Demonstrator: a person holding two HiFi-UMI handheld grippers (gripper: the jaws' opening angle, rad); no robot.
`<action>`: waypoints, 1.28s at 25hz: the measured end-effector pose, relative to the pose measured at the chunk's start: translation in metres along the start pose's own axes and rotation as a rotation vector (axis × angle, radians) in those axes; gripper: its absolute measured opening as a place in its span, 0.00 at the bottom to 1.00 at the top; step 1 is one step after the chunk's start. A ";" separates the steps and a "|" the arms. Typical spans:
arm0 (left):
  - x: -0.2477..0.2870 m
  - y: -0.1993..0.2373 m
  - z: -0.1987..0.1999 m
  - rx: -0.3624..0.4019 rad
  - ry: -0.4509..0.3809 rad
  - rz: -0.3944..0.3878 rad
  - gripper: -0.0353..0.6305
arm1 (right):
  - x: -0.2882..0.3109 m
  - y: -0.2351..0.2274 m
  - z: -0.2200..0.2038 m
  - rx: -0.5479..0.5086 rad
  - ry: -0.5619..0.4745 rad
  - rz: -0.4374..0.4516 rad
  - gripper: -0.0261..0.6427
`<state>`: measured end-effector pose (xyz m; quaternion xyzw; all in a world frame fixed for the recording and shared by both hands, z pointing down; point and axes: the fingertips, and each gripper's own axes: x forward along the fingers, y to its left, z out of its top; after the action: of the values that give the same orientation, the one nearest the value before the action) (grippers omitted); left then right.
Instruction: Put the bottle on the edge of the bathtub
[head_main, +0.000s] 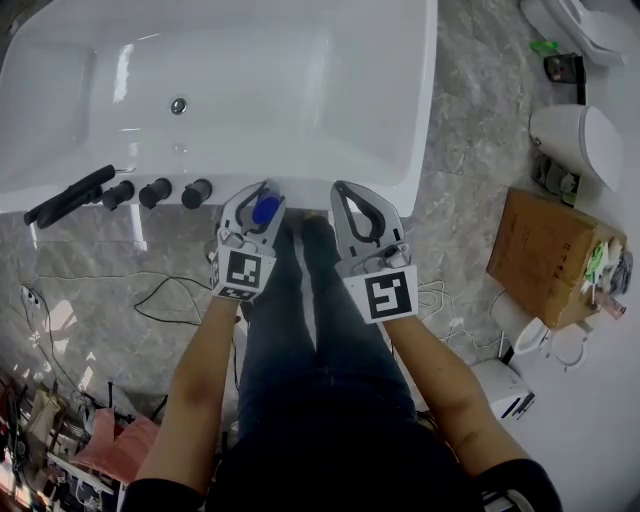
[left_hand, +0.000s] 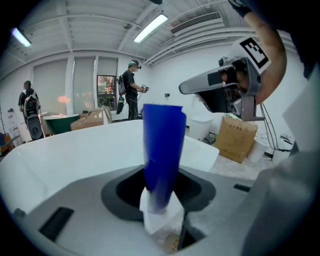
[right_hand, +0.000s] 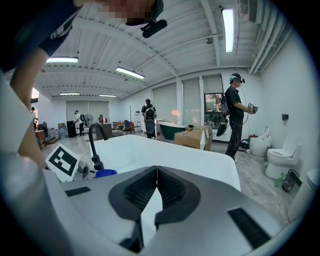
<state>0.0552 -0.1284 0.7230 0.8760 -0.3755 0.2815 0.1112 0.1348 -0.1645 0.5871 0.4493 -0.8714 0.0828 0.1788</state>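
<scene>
One slim blue plastic bottle (head_main: 266, 211) with a white lower end is seen upright between the jaws of the left gripper (head_main: 256, 204), at about 11 o'clock from the middle of the head view. It is placed right at the near rim of the glossy white bathtub (head_main: 300, 190); whether its base touches the rim cannot be told. The black tap knobs (head_main: 158, 192) lie toward 9 o'clock from it.

The bottle is judged light and fairly stiff, with a smooth, possibly slippery wall. Being tall and narrow, it is likely to topple on the slick rim. A hold on the lower body is thought steadiest, and in the left gripper view that is roughly where it is taken.

The left jaws are spread wide and closed round the bottle's lower part. The right gripper (right_hand: 156, 175), at 1 o'clock from the middle of the head view, is seen with its jaws brought together at the tips, nothing between them.
</scene>
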 end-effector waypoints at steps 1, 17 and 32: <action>-0.001 -0.001 0.000 0.006 0.005 -0.003 0.29 | -0.001 0.001 0.001 -0.003 0.001 0.002 0.06; -0.035 -0.009 0.021 0.011 0.014 -0.054 0.34 | -0.009 0.019 0.024 -0.031 -0.015 0.052 0.06; -0.155 0.035 0.136 -0.172 -0.228 0.198 0.05 | -0.038 0.021 0.114 -0.079 -0.143 0.035 0.06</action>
<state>-0.0014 -0.1157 0.5216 0.8482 -0.4929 0.1570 0.1140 0.1106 -0.1580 0.4675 0.4314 -0.8922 0.0191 0.1323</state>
